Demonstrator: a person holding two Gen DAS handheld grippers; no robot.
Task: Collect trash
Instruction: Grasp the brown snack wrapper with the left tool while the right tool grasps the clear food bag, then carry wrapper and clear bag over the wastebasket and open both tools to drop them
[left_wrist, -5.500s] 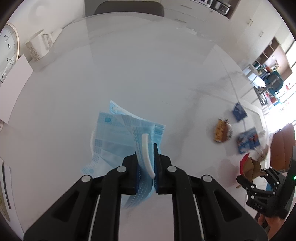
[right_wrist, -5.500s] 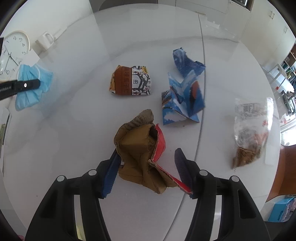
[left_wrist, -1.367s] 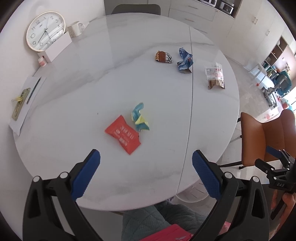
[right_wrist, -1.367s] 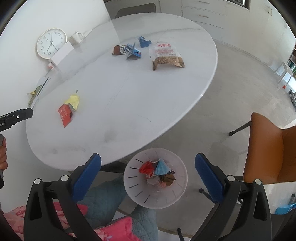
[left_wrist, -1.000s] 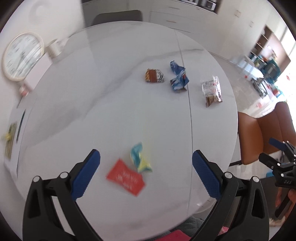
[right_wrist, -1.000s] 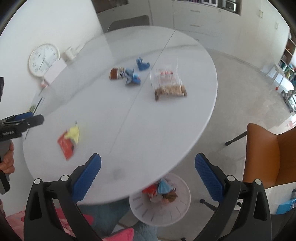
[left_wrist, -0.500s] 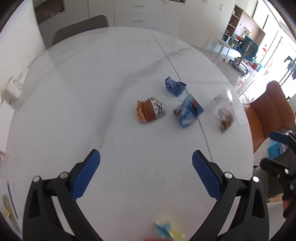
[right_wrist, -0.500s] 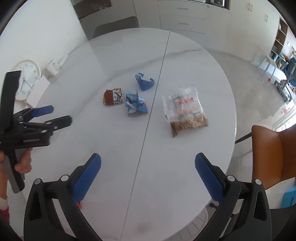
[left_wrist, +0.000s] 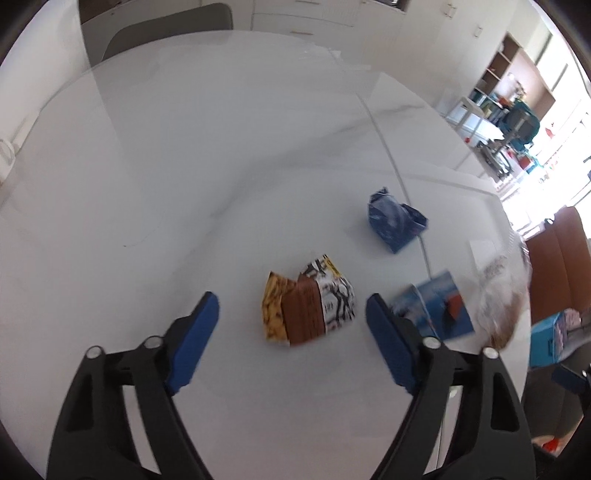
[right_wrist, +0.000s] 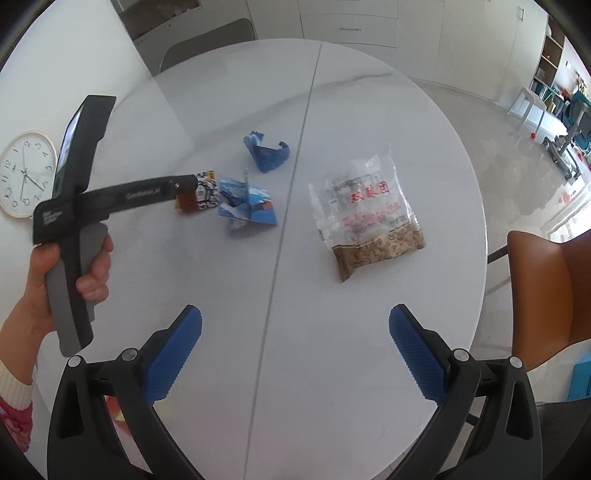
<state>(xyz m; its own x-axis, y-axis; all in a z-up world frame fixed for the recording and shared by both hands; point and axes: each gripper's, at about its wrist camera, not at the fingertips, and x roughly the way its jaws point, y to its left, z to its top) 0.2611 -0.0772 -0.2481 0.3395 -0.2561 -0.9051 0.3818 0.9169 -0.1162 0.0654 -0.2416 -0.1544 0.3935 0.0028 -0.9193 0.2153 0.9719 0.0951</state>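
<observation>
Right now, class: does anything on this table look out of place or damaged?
Yes. Crumpled wrappers litter the white table: a brown-and-yellow wrapper, two blue ones, and a clear snack bag, wrinkled, with crumbs at one end.

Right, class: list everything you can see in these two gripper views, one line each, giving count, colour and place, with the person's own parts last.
Round marble table: one, white, under everything.
Brown-and-yellow patterned wrapper: one, between the left gripper's pads.
Crumpled dark blue wrapper: one, farthest back.
Light blue printed wrapper: one, mid-table.
Clear plastic bag of brown snacks: one, right of the table's seam.
Wall clock: one, white, left edge.
Orange chair: one, right of table.
Grey chair: one, behind table.
Left gripper: black, blue pads, jaws closing around the patterned wrapper, not touching.
Right gripper: open, empty.
Left hand: on the gripper's handle.
</observation>
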